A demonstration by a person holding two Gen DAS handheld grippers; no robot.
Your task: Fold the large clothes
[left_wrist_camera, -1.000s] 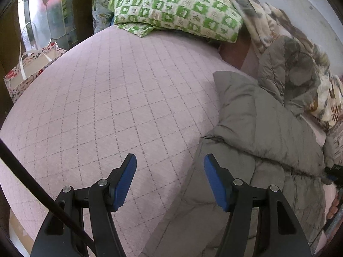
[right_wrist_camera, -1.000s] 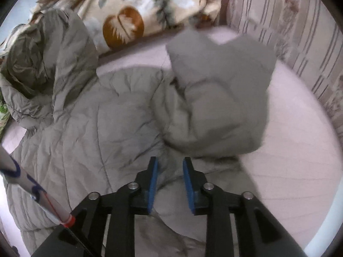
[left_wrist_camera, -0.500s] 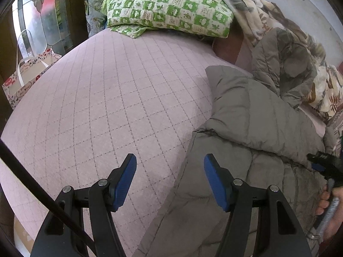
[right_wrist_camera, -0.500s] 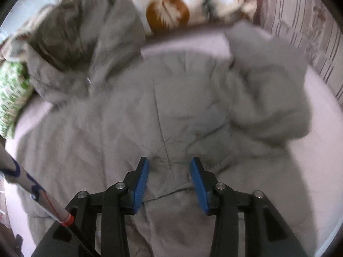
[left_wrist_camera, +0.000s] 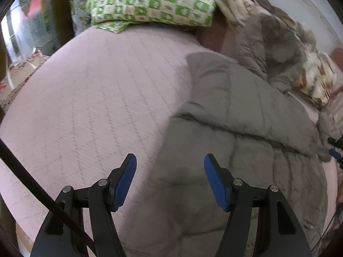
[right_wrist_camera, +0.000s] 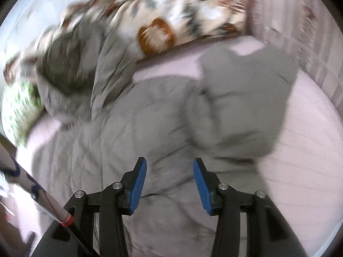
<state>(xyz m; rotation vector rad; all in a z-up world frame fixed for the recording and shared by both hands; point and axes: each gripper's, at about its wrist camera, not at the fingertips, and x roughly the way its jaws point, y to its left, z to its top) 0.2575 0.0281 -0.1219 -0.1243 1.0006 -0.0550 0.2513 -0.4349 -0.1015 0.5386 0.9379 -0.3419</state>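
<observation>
A large grey quilted jacket (left_wrist_camera: 240,141) lies spread on the pink quilted bed (left_wrist_camera: 90,98). Its left sleeve (left_wrist_camera: 225,90) is folded across the body. In the right wrist view the jacket (right_wrist_camera: 137,132) fills the middle, with its right sleeve (right_wrist_camera: 246,102) bunched at the right and its hood (right_wrist_camera: 70,72) at upper left. My left gripper (left_wrist_camera: 170,171) is open and empty over the jacket's left edge. My right gripper (right_wrist_camera: 169,175) is open and empty just above the jacket's lower body. Its blue tip shows at the right edge of the left wrist view (left_wrist_camera: 335,154).
A green checked pillow (left_wrist_camera: 150,2) lies at the head of the bed. A floral blanket (right_wrist_camera: 171,19) is heaped along the wall behind the jacket. A patterned gift bag (left_wrist_camera: 19,75) stands beside the bed at left. A striped curtain (right_wrist_camera: 310,49) hangs at the far right.
My right gripper opened, letting go of the jacket fabric, and swung over the jacket. My left gripper stayed open and drifted right toward the jacket's edge.
</observation>
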